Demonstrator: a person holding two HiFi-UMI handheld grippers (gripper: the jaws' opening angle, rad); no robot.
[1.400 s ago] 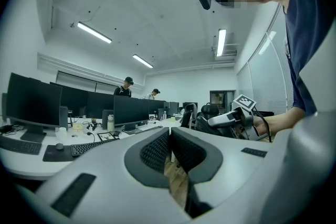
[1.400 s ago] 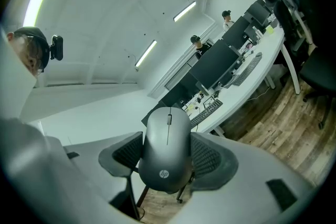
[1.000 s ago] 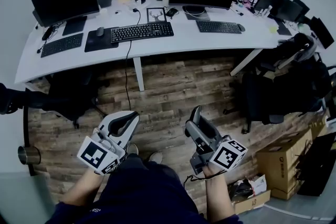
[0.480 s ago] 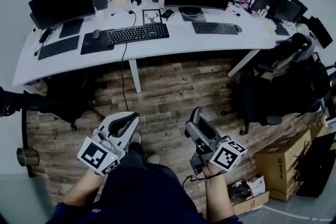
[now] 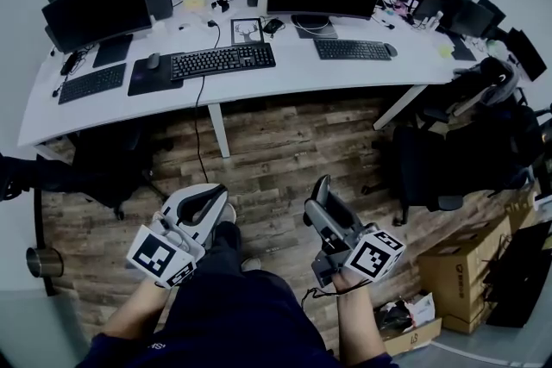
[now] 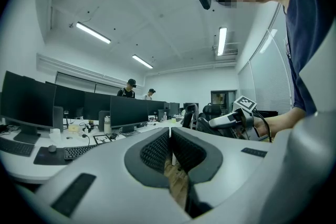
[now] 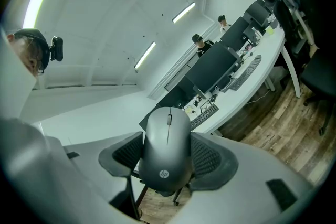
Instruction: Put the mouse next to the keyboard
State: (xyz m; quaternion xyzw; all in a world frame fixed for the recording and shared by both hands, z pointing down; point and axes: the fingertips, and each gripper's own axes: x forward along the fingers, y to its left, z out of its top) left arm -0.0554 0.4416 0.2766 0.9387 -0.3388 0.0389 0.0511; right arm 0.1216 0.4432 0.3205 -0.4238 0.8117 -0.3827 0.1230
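The head view is dim and bluish, darkening to black at its round border. Its wide lens bows the pale worktop into a curve, and the wooden floor is darkest in the shade beneath it. Both tool views are brighter (lit from above by ceiling strip lights). The lights glare white, and one smears greenish near the right view's edge. The mouse is sharp with a soft sheen, while the right tool around it softens toward the border.

My left gripper has its jaws pressed together, empty. At nine o'clock a keyboard lies on the white desk; at three o'clock my right gripper hangs.
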